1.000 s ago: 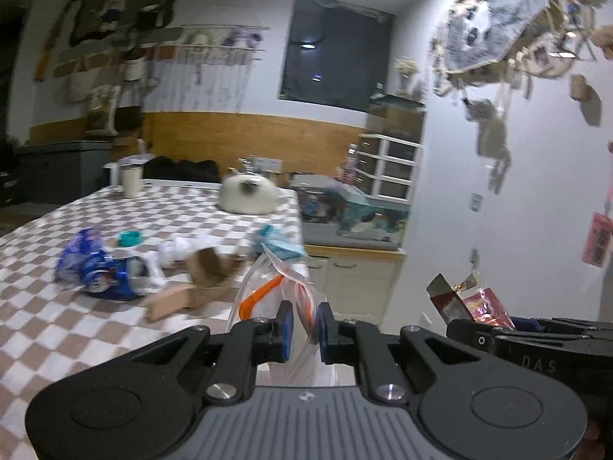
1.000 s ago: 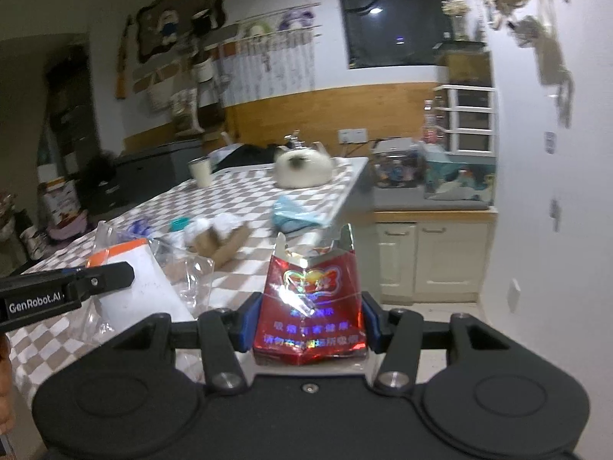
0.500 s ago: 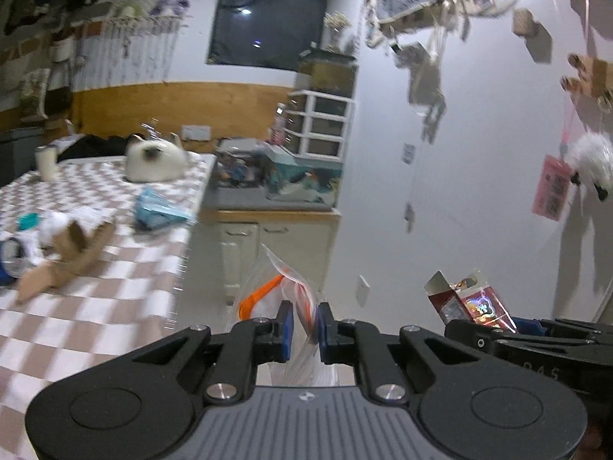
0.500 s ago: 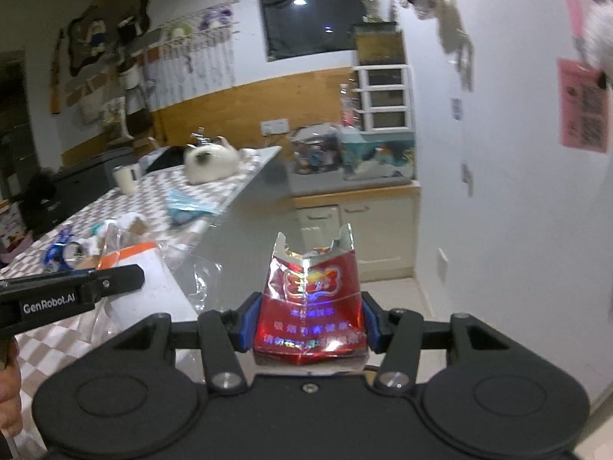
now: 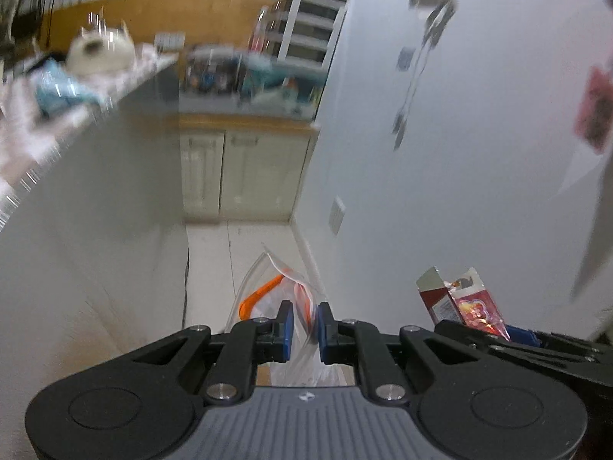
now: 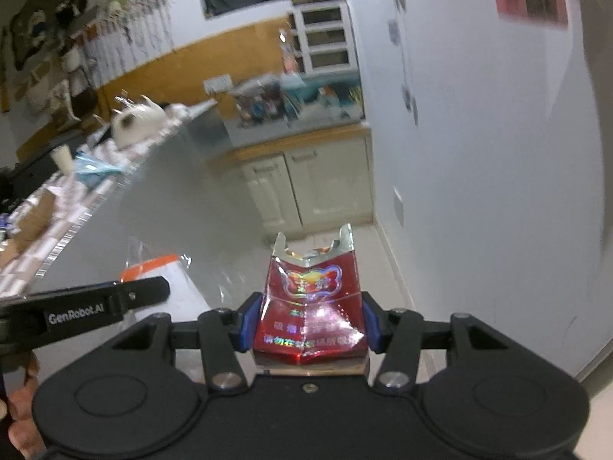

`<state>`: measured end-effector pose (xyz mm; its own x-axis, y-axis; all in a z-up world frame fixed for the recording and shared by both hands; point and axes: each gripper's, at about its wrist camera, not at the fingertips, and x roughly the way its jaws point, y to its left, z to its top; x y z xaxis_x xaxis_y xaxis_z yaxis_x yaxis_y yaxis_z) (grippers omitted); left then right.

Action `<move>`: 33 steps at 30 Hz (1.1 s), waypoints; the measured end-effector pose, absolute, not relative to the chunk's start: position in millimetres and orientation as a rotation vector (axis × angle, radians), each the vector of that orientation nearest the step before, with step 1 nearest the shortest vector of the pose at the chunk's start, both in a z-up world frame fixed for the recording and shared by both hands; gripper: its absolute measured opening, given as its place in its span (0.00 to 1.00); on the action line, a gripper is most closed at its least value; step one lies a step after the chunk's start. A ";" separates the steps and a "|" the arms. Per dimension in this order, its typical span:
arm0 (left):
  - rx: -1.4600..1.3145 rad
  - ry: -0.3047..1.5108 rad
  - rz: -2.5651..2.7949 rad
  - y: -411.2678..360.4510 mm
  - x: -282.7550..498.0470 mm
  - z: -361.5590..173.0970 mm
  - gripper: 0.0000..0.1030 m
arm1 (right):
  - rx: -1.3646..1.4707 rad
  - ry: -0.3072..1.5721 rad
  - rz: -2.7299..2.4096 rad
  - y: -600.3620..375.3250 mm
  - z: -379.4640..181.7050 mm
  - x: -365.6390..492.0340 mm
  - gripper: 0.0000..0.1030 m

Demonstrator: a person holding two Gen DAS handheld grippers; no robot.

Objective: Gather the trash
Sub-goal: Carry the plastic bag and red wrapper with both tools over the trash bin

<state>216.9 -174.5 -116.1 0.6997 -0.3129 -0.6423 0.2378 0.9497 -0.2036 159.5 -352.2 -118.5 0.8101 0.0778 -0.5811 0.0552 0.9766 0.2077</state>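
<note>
In the left wrist view, the left gripper (image 5: 304, 324) is clenched on a clear plastic bag (image 5: 276, 299) with an orange strip, the thin film pinched between its blue pads (image 5: 286, 329). The bag hangs over the pale floor (image 5: 249, 245), between the grey side of the table (image 5: 95, 199) on the left and the white wall (image 5: 459, 134) on the right. At the near right the red packet (image 5: 459, 301) shows above the other tool. Far off stand cream cabinets (image 5: 245, 172) under a cluttered counter; the view is blurred.

In the right wrist view, the right gripper (image 6: 310, 322) grasps the crumpled red packet (image 6: 312, 306) upright, one blue pad against each side, its torn silver top pointing away. To the near left, the left gripper's black arm (image 6: 88, 306) reaches in with the clear bag (image 6: 164, 280) beside it. The checked tabletop (image 6: 57, 214) runs along the far left, carrying a white teapot-like vessel (image 6: 140, 122).
</note>
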 end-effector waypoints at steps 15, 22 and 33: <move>-0.082 0.947 -0.197 -190.9 352.8 -296.2 0.13 | 0.495 0.859 -0.029 -383.2 -284.7 290.9 0.52; -0.103 1.024 -0.169 -171.0 388.5 -367.1 0.14 | 0.620 1.023 -0.074 -363.5 -394.5 333.0 0.52; -0.088 1.104 -0.208 -177.7 420.7 -449.7 0.14 | 0.586 1.139 -0.093 -351.0 -486.7 392.5 0.52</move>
